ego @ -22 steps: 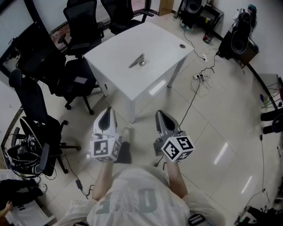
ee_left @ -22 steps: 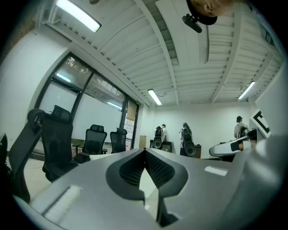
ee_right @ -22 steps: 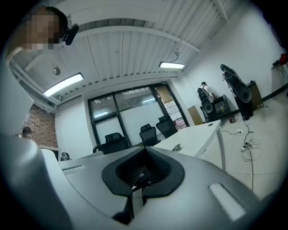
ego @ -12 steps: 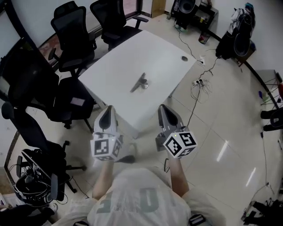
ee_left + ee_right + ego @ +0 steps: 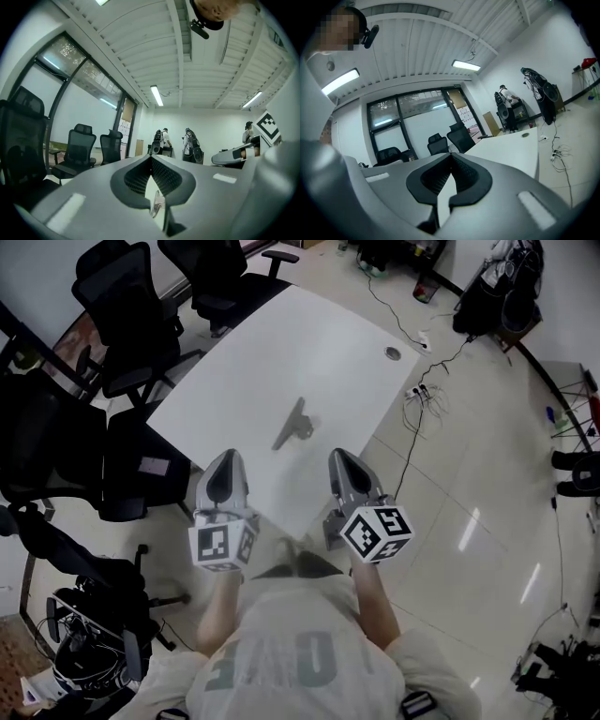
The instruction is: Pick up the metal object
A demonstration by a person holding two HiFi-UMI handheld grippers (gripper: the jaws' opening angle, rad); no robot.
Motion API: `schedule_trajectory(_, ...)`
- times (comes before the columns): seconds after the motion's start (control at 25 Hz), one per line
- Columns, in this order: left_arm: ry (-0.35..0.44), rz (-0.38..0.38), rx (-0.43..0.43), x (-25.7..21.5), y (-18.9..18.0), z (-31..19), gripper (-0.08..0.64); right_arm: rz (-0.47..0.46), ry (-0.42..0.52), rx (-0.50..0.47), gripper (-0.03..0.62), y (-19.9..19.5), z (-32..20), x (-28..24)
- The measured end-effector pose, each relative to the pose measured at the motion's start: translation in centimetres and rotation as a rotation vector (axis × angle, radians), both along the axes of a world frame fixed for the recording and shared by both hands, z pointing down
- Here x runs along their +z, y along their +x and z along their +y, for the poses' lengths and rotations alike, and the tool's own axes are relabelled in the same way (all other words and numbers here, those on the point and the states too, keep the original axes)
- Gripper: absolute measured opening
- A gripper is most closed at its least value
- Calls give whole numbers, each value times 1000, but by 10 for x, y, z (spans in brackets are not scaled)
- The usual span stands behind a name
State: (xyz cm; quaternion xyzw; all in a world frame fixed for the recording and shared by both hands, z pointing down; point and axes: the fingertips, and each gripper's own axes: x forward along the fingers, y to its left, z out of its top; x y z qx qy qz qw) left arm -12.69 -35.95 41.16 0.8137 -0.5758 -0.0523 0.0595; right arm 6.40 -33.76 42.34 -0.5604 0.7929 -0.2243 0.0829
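The metal object (image 5: 293, 423), a slim grey clip-like piece, lies near the middle of the white table (image 5: 281, 343). My left gripper (image 5: 223, 458) and right gripper (image 5: 337, 457) hover side by side over the table's near edge, short of the object, with nothing held. In the left gripper view the left gripper (image 5: 151, 159) has its jaws closed tip to tip, and the metal object (image 5: 156, 205) shows through the gap below them. The right gripper (image 5: 451, 157) is shut too, pointing along the table (image 5: 511, 143).
Black office chairs (image 5: 127, 296) crowd the table's left and far sides, one (image 5: 131, 465) close to my left gripper. A cable grommet (image 5: 393, 352) sits near the table's far right corner. Cables and a power strip (image 5: 422, 392) lie on the tiled floor at right; bags and gear (image 5: 487, 296) stand beyond.
I have walked up to the table: it has come nearer and lower in the head view, and both grippers now reach over its near edge. The jaws have stayed closed.
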Motion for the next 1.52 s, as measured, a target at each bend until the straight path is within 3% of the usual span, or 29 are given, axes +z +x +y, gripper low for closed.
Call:
schedule_trajectory(0.44, -31, -10, 21, 21, 24, -32, 2, -1, -71, -10, 5, -4, -56, 48)
schedule_trajectory(0.48, -39, -14, 24, 26, 27, -33, 2, 6, -72, -14, 36, -5, -62, 54)
schedule_trajectory(0.56, -54, -23, 27, 32, 28, -37, 2, -11, -87, -4, 232, -6, -77, 69)
schedule_trajectory(0.84, -108, -46, 25, 55, 19, -47, 2, -83, -345, 103, 313, -6, -122, 167)
schedule_trajectory(0.96, -127, -52, 13, 61, 14, -50, 2, -90, -462, 117, 305, -7, -123, 199)
schedule_trajectory(1.04, -139, -52, 2, 66, 9, -51, 2, -100, -518, 123, 234, -8, -124, 210)
schedule_trajectory(1.08, -145, -51, -4, 68, 7, -52, 2, -109, -537, 128, 231, -9, -125, 214)
schedule_trajectory(1.36, -174, -55, -28, 82, -1, -50, 2, -129, -628, 140, 209, -16, -136, 237)
schedule_trajectory(1.52, -177, -58, -33, 82, 2, -49, 2, -115, -640, 142, 108, -16, -137, 237)
